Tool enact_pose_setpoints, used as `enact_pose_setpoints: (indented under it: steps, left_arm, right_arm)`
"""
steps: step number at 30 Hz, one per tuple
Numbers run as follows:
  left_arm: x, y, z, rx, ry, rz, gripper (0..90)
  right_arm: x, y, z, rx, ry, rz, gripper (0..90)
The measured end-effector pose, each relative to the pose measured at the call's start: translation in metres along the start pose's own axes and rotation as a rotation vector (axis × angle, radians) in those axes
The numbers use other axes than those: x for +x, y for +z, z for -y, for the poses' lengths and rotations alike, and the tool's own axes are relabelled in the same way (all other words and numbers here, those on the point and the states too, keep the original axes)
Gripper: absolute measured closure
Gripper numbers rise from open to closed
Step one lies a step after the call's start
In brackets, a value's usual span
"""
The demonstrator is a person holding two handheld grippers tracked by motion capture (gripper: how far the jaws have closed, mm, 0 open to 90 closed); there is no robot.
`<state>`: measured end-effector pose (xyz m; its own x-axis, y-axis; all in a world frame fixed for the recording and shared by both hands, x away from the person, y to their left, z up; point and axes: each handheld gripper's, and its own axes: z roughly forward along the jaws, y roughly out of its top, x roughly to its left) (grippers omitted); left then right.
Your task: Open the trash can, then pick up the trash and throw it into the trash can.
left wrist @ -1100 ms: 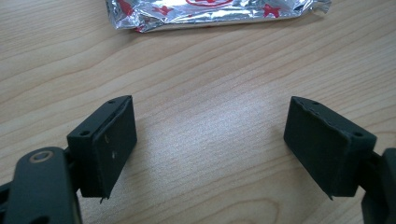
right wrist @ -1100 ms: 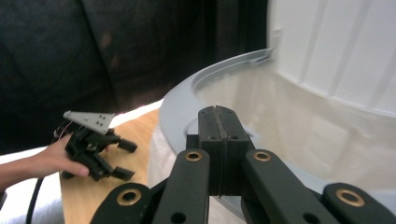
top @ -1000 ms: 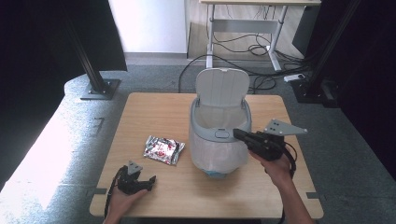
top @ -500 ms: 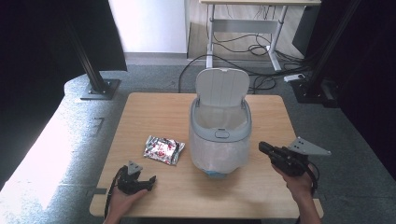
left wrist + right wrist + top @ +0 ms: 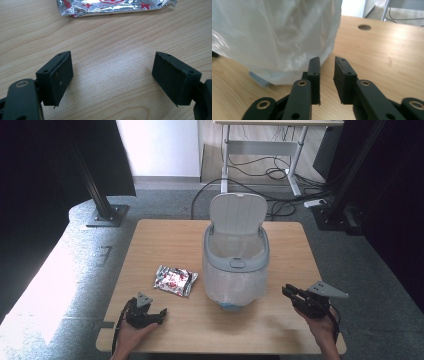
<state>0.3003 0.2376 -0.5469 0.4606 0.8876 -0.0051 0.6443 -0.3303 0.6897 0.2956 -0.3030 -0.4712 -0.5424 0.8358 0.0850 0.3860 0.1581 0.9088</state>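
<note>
A pale grey bin (image 5: 236,265) lined with a clear plastic bag (image 5: 274,37) stands mid-table, its lid (image 5: 236,215) tipped up at the back. A silver and red foil packet (image 5: 175,280) lies flat to its left, and its edge (image 5: 112,6) lies ahead of my left gripper. My left gripper (image 5: 156,314) rests low on the wood near the front left, open wide (image 5: 111,67) with nothing between the pads. My right gripper (image 5: 287,291) hovers right of the bin and points at its base. Its jaws (image 5: 327,61) have just been opening and stand a little apart with nothing between them.
The wooden table (image 5: 165,240) has a round cable hole (image 5: 364,27) towards its far right. Black stand legs (image 5: 102,212) and a desk frame with cables (image 5: 260,150) sit on the floor beyond the table.
My right gripper has come away from the bin's front rim, dropping down and to the right towards the table's front right. Its jaws have parted slightly. The left gripper has stayed put.
</note>
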Motion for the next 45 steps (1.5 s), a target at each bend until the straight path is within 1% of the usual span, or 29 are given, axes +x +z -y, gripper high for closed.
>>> enact_pose_setpoints:
  steps: [1,2,3,4,10,17,21,27,28,29,33,37,43,44,45]
  left_arm:
    - [0.000,0.000,0.000,0.000,0.000,0.000,17.1]
    - [0.000,0.000,0.000,0.000,0.000,0.000,17.1]
    - [0.000,0.000,0.000,0.000,0.000,0.000,17.1]
    - [0.000,0.000,0.000,0.000,0.000,0.000,17.1]
    - [0.000,0.000,0.000,0.000,0.001,0.001,16.9]
    - [0.000,0.000,0.000,0.001,0.001,0.001,16.9]
    - [0.000,0.000,-0.001,0.009,0.002,0.002,17.6]
    - [0.002,-0.002,-0.003,0.009,-0.020,0.014,20.6]
    - [0.002,-0.005,-0.003,-0.005,-0.031,0.019,21.1]
    - [0.002,-0.005,-0.003,-0.005,-0.031,0.019,21.7]
    - [0.005,-0.012,-0.006,-0.040,-0.042,0.029,23.5]
    - [0.010,-0.016,-0.009,-0.067,-0.066,0.041,26.3]
    - [0.020,-0.016,-0.013,-0.077,-0.109,0.049,27.2]
    - [0.021,-0.015,-0.014,-0.077,-0.109,0.054,27.2]
    - [0.023,-0.014,-0.018,-0.084,-0.119,0.058,27.3]
  right_arm:
    - [-0.001,0.002,0.003,0.009,0.000,0.005,72.0]
    - [-0.004,0.006,0.010,0.030,0.009,0.010,69.2]
    - [-0.004,0.006,0.010,0.030,0.009,0.010,69.2]
    - [-0.006,0.009,0.017,0.048,0.017,0.010,67.0]
    - [-0.008,0.017,0.029,0.078,0.024,0.011,64.0]
    - [-0.010,0.018,0.034,0.076,0.036,0.012,63.0]
    - [-0.011,0.019,0.036,0.079,0.036,0.016,62.3]
    - [-0.013,0.018,0.038,0.081,0.039,0.025,62.0]
    - [-0.014,0.018,0.039,0.087,0.040,0.027,61.9]
    - [-0.014,0.018,0.039,0.087,0.040,0.027,61.9]
    - [-0.014,0.019,0.042,0.096,0.035,0.032,61.9]
    - [-0.014,0.020,0.043,0.102,0.029,0.032,61.9]
    - [-0.013,0.022,0.044,0.115,0.024,0.032,61.8]
    - [-0.014,0.023,0.045,0.117,0.023,0.031,61.9]
    - [-0.014,0.023,0.045,0.118,0.024,0.031,61.9]
